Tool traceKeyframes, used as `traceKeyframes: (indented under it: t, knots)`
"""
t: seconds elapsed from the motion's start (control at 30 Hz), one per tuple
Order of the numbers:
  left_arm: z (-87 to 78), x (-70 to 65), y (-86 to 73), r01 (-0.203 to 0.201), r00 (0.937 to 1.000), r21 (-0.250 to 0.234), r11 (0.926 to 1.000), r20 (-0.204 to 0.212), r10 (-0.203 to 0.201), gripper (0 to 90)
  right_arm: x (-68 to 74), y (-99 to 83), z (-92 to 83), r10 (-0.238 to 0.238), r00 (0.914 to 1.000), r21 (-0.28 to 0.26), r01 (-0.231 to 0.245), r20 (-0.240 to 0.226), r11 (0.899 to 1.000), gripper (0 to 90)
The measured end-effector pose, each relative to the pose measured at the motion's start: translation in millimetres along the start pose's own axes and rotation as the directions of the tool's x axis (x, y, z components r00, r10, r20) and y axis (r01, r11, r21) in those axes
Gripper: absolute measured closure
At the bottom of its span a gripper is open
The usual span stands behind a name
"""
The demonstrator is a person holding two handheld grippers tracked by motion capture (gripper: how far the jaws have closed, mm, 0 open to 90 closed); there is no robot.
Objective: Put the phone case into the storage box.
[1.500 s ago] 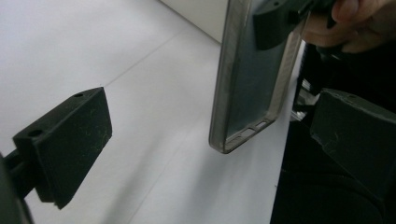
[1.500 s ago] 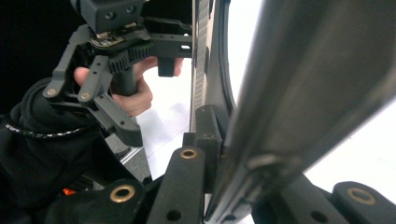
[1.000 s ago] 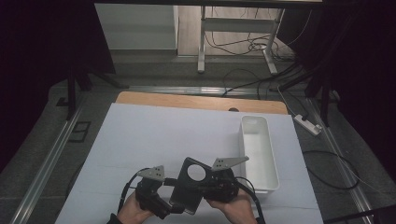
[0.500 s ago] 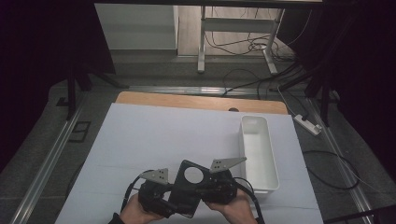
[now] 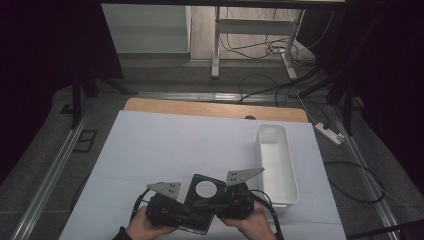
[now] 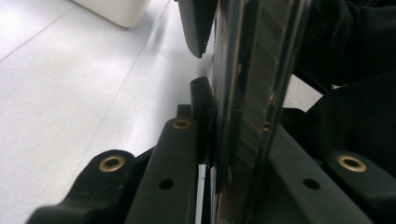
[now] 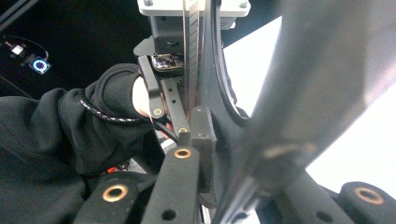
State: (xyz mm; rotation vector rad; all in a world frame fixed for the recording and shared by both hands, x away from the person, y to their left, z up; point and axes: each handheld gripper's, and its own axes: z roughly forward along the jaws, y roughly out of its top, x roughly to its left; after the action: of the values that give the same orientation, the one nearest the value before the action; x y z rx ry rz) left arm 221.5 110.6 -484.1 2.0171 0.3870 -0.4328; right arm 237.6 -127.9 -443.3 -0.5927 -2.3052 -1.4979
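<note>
A flat black plate (image 5: 200, 207) with a round white opening (image 5: 205, 189) is held just above the white table near its front edge. My left gripper (image 5: 186, 214) is shut on the plate's left edge and my right gripper (image 5: 216, 202) on its right edge. In the left gripper view the plate (image 6: 254, 84) stands edge-on, pinched between my jaws, with the other gripper's jaw tip (image 6: 198, 25) clamped on it farther up. In the right gripper view the plate (image 7: 217, 79) also runs edge-on, with the left gripper (image 7: 187, 28) gripping its far end.
A long white bin (image 5: 276, 162) stands on the table (image 5: 165, 145) just right of my right hand; its corner (image 6: 116, 7) shows in the left gripper view. A wooden strip (image 5: 215, 109) runs along the table's far edge. A dark sleeve (image 7: 60, 135) is close behind the plate.
My left gripper has come in closer against the plate's left edge. Plate and both hands have sunk slightly toward the table's front edge.
</note>
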Motion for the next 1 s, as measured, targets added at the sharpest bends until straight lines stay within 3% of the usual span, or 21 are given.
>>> traceKeyframes:
  t: [0.07,0.1,0.23,0.33,0.47,0.57,0.67,0.73,0.8,0.87,0.9,0.97,1.0]
  knots:
    - [-1.0,-1.6,0.6,-0.006,0.9990,0.006,1.0000,-0.045,0.007,86.5,1.1,0.3,0.5,-0.007,0.9997,-0.002,0.007,0.023,1.000,77.6]
    - [-1.0,-1.6,0.6,-0.006,0.9990,0.006,1.0000,-0.045,0.007,86.5,1.1,0.3,0.5,-0.007,0.9997,-0.002,0.007,0.023,1.000,77.6]
    - [-4.8,-4.1,-0.1,-0.005,0.9938,0.012,0.9999,-0.111,0.007,86.5,4.1,1.8,-0.8,-0.034,0.9922,0.007,0.034,0.120,0.999,65.3]
    - [-6.8,-5.9,-1.2,0.006,0.9890,0.014,0.9999,-0.148,-0.003,86.4,5.0,2.5,-3.0,-0.047,0.9801,0.007,0.046,0.193,0.999,54.8]
    - [-8.5,-8.2,-3.0,0.020,0.9806,0.017,0.9997,-0.195,-0.016,86.3,5.8,3.3,-4.9,-0.054,0.9655,-0.007,0.057,0.255,0.998,41.6]
    - [-9.3,-10.5,-4.0,0.036,0.9687,0.022,0.9991,-0.247,-0.029,86.3,7.1,4.7,-6.7,-0.065,0.9524,-0.011,0.072,0.298,0.997,29.3]
    - [-9.8,-12.2,-5.0,0.047,0.9605,0.023,0.9986,-0.276,-0.039,86.2,9.4,6.6,-9.5,-0.085,0.9339,-0.031,0.102,0.347,0.994,16.0]
    - [-10.2,-14.5,-6.7,0.058,0.9518,0.019,0.9981,-0.303,-0.050,86.1,10.9,8.6,-12.1,-0.081,0.9217,-0.038,0.103,0.380,0.994,7.9]
    - [-10.6,-17.6,-8.0,0.067,0.9415,0.017,0.9976,-0.332,-0.057,86.1,12.2,10.3,-14.4,-0.073,0.9130,-0.040,0.097,0.401,0.995,4.8]
    - [-10.8,-20.6,-8.8,0.073,0.9306,0.015,0.9972,-0.361,-0.062,86.2,13.9,12.0,-15.8,-0.082,0.8986,-0.028,0.104,0.431,0.994,1.2]
    - [-10.8,-20.6,-8.8,0.073,0.9306,0.015,0.9972,-0.361,-0.062,86.1,13.9,12.0,-15.8,-0.082,0.8986,-0.028,0.104,0.431,0.994,1.2]
    - [-10.8,-22.9,-9.4,0.079,0.9199,0.014,0.9968,-0.386,-0.067,86.1,16.3,13.4,-17.3,-0.098,0.8844,-0.011,0.116,0.456,0.993,0.0]
    - [-10.6,-23.9,-10.0,0.084,0.9137,0.011,0.9964,-0.400,-0.073,86.1,16.7,13.9,-17.9,-0.103,0.8829,-0.009,0.120,0.458,0.993,0.0]
